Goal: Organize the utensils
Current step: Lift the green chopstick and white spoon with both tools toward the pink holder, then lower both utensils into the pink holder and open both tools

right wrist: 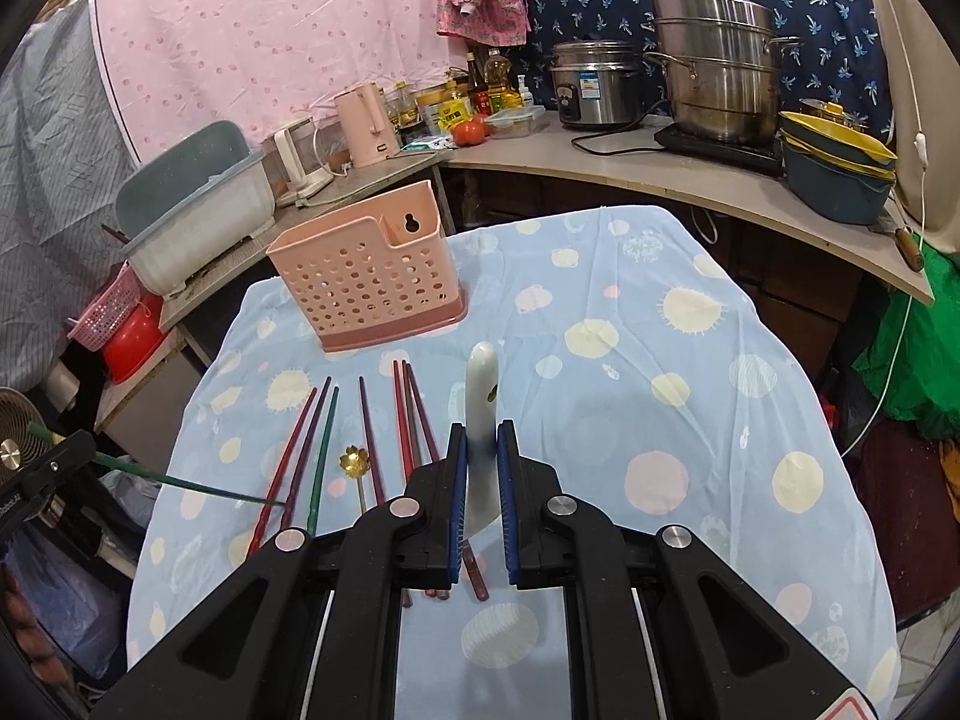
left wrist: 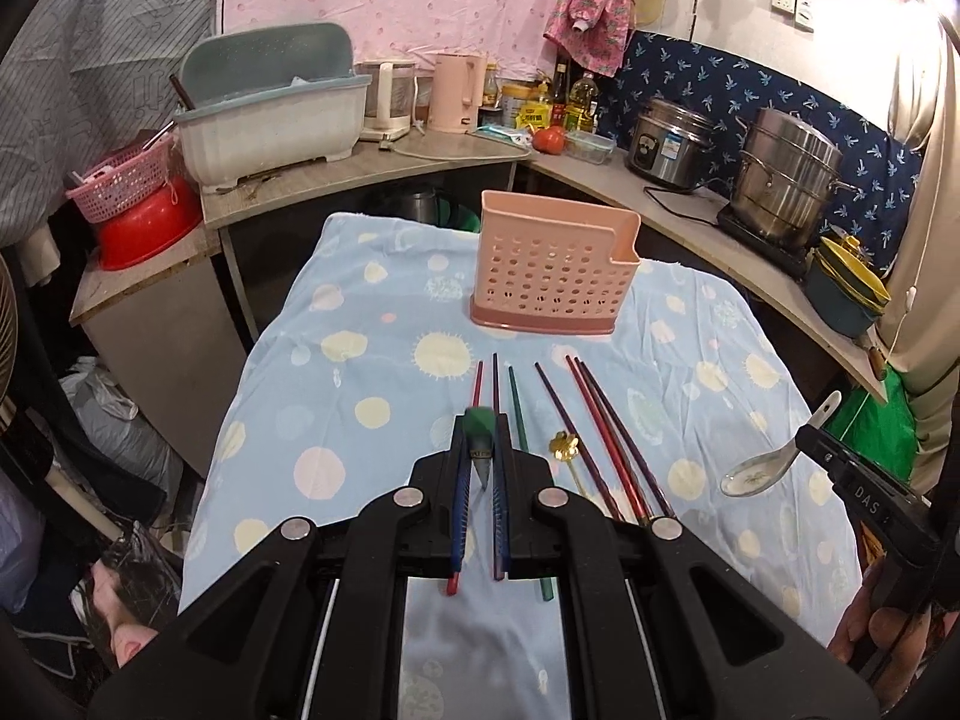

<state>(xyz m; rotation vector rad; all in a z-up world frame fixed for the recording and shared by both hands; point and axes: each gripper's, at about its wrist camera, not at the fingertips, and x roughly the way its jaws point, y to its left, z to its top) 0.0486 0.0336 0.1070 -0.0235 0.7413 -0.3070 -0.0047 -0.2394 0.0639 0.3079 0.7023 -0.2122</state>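
A pink perforated utensil holder (left wrist: 555, 261) stands upright at the far side of the blue dotted cloth; it also shows in the right wrist view (right wrist: 366, 276). Several coloured chopsticks (left wrist: 576, 426) and a gold flower-headed spoon (left wrist: 564, 446) lie on the cloth in front of it. My left gripper (left wrist: 482, 450) is shut on a green chopstick (right wrist: 180, 480), held above the cloth. My right gripper (right wrist: 482, 450) is shut on a white ceramic spoon (right wrist: 482, 396), lifted above the cloth at the right; the spoon also shows in the left wrist view (left wrist: 774, 462).
Counters wrap around the back: a dish-drainer tub (left wrist: 270, 114), pink kettle (left wrist: 459, 93), bottles, a tomato (left wrist: 549, 139), rice cooker (left wrist: 672, 144), steel steamer pot (left wrist: 786, 177) and stacked bowls (left wrist: 849, 291). A red basin (left wrist: 147, 228) and pink basket sit at left.
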